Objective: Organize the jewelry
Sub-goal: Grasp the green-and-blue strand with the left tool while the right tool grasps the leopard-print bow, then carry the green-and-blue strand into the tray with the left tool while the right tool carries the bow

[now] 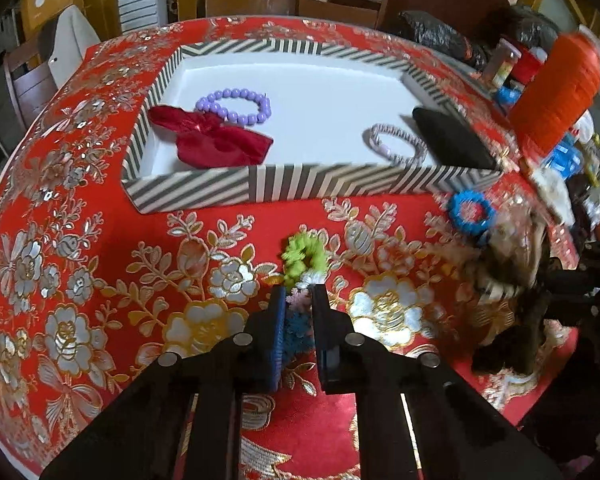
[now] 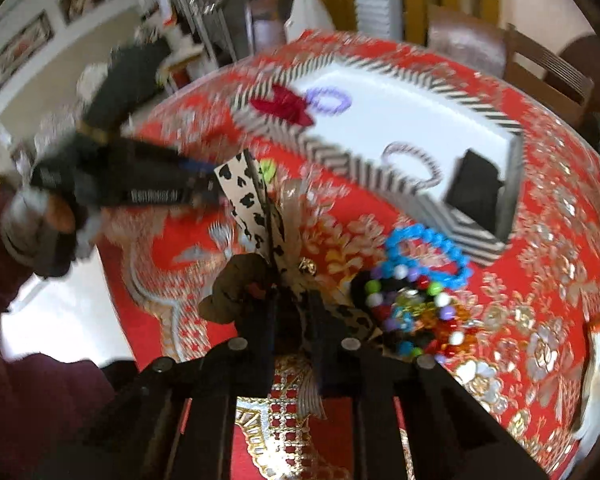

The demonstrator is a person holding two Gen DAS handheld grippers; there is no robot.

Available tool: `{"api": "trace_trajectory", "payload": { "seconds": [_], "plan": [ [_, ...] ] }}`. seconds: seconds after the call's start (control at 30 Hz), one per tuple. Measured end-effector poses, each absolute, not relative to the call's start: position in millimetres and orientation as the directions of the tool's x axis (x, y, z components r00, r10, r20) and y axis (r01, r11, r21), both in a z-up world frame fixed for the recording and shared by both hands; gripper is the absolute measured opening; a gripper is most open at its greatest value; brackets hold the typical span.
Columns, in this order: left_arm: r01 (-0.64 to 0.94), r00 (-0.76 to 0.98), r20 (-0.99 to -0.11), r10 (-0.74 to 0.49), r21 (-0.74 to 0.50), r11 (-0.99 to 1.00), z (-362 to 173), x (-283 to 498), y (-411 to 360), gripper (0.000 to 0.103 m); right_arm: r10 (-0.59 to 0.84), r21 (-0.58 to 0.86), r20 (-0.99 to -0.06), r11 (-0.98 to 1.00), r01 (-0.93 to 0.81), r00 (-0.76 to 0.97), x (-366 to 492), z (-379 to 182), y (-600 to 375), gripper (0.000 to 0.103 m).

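The left gripper (image 1: 299, 300) has its jaws drawn narrow and clamped on a fuzzy multicoloured scrunchie (image 1: 303, 264), whose lime-green end sticks out ahead of the fingertips while pink and blue parts sit between the pads; it lies on the red floral tablecloth (image 1: 100, 280), just in front of the striped tray (image 1: 204, 190); inside that tray rest a red fabric bow (image 1: 216, 140) at the left with a purple bead bracelet (image 1: 236, 106) touching it behind, a striped spiral hair tie (image 1: 398, 144) near the front right, and a black pouch (image 1: 452, 142) against the right wall; a blue beaded bracelet (image 1: 470, 212) lies on the cloth just outside the tray's right front corner, and an orange spool of thread (image 1: 556, 96) stands beyond; the right gripper (image 2: 290, 300) is likewise pinched narrow, holding a cow-print ribbon bow (image 2: 246, 200) that stands up blurred from its fingertips; just right of it sits a heap of mixed coloured bead bracelets (image 2: 412, 308), touching the blue one.
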State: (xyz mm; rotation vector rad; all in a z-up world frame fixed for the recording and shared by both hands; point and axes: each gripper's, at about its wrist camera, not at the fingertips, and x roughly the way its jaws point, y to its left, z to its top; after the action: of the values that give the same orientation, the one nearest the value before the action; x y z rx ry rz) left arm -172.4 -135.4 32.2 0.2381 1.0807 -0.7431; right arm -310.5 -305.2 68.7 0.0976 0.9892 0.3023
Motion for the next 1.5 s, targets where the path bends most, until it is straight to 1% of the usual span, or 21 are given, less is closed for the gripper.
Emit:
{"api": "trace_trajectory", "payload": {
  "seconds": [0.37, 0.7, 0.87, 1.0, 1.17, 1.5],
  "plan": [
    [0.651, 0.321, -0.808, -0.494, -0.19, 0.735, 89, -158, -132, 0.007, 0.277, 0.282, -0.726, 0.955, -0.095, 0.629, -304, 109, -334, 0.014],
    [0.645, 0.395, -0.761, -0.515, -0.17, 0.745, 133, -118, -158, 0.007, 0.188, 0.308, -0.696, 0.95, 0.053, 0.693, -266, 129, -378, 0.014],
    [0.631, 0.426, -0.761, -0.49, -0.138, 0.763, 136, -92, -181, 0.007, 0.152, 0.323, -0.706, 0.938, 0.123, 0.692, -233, 125, -400, 0.014],
    [0.616, 0.463, -0.761, -0.454, -0.092, 0.782, 132, -71, -199, 0.007, 0.137, 0.331, -0.714, 0.93, 0.159, 0.686, -210, 118, -414, 0.014],
    [0.593, 0.483, -0.769, -0.419, -0.065, 0.803, 122, -45, -215, 0.007, 0.105, 0.335, -0.727, 0.917, 0.217, 0.678, -184, 107, -434, 0.014],
    [0.559, 0.492, -0.786, -0.374, -0.045, 0.828, 101, -9, -230, 0.007, 0.095, 0.364, -0.762, 0.881, 0.303, 0.64, -149, 77, -463, 0.015]
  ]
}}
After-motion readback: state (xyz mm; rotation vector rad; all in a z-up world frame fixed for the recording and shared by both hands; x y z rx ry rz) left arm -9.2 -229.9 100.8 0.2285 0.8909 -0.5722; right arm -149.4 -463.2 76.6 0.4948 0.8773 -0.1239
